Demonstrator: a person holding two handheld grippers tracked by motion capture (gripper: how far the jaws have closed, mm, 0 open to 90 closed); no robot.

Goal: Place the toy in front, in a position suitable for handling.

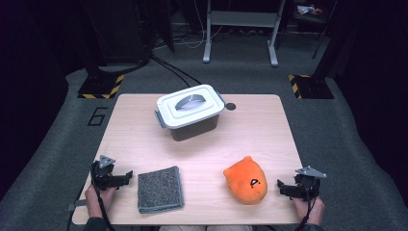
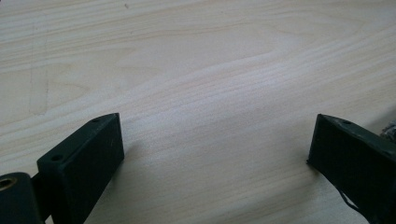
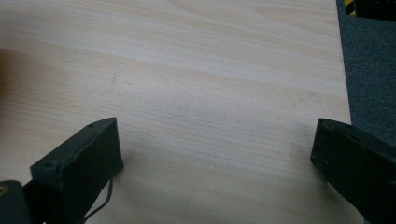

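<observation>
Both sets of jaws wide open, nothing between them, just bare table (image 2: pixel 196 70) under each. Left gripper (image 1: pixel 126 176) parked at about 9 o'clock of the folded grey cloth (image 1: pixel 160 189), right gripper (image 1: pixel 280 186) at 3 o'clock of the orange plush toy (image 1: pixel 246 180) — both near the front edge. Probably light and squishy, so best pinched across the plump middle. Cloth looks floppy — better grabbed at a folded edge.
</observation>
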